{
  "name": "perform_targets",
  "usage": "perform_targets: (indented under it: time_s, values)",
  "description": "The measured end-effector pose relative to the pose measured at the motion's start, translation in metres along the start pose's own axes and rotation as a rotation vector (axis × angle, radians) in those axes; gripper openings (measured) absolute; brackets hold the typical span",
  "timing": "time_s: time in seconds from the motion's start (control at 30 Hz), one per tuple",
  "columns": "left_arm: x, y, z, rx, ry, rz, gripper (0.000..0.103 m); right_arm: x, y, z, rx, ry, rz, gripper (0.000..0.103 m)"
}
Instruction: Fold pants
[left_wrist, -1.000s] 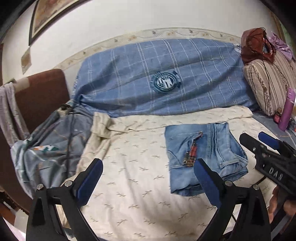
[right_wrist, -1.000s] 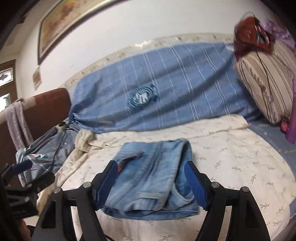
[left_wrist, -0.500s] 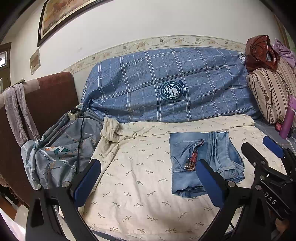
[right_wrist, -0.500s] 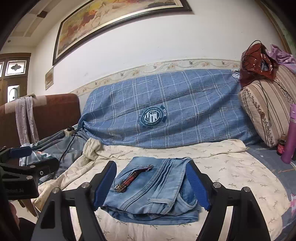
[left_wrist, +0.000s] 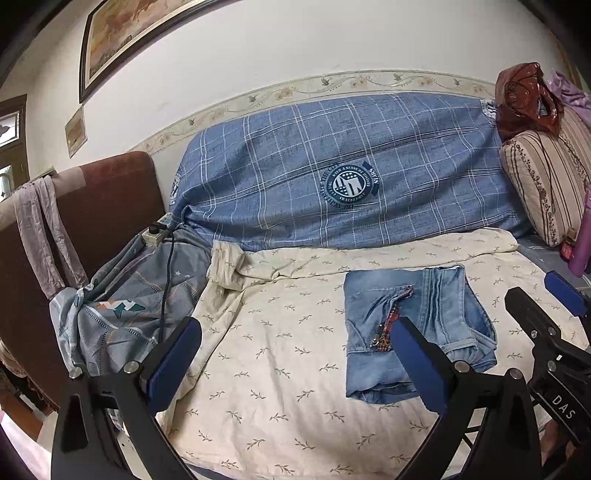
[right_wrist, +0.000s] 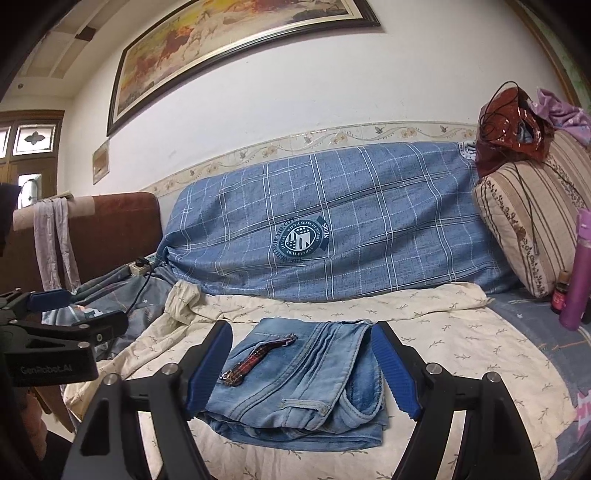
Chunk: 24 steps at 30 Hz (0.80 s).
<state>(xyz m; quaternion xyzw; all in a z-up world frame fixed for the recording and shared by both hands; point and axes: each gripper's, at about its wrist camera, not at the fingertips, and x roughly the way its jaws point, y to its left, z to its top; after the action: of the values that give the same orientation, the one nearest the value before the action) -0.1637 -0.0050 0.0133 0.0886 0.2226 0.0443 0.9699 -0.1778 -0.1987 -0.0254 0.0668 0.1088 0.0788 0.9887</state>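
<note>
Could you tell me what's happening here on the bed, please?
A person is folding pants with two handheld grippers. The jeans lie folded in a compact stack on the cream sheet. The left gripper and right gripper are both open, holding nothing, so the fold looks finished.

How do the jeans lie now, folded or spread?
Folded: the jeans lie as a compact layered rectangle on the cream sheet, stacked edges visible at the front.

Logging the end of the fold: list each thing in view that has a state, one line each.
jeans: folded into a compact stack, lying flat on the cream sheet.
left gripper: open, empty.
right gripper: open, empty, held above the jeans.
power strip: cable plugged in.
</note>
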Motion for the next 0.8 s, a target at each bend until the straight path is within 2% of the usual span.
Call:
perform_targets:
  time_s: [0.33, 0.8]
  values:
    - [-0.016, -0.014, 0.007, 0.032, -0.031, 0.005, 0.102, -0.010, -0.006, 0.004, 0.016, -0.035, 0.007, 0.080]
    - [-0.031, -0.005, 0.016, -0.023, -0.048, -0.016, 0.102, -0.015, -0.012, 0.007, 0.034, -0.040, -0.005, 0.082]
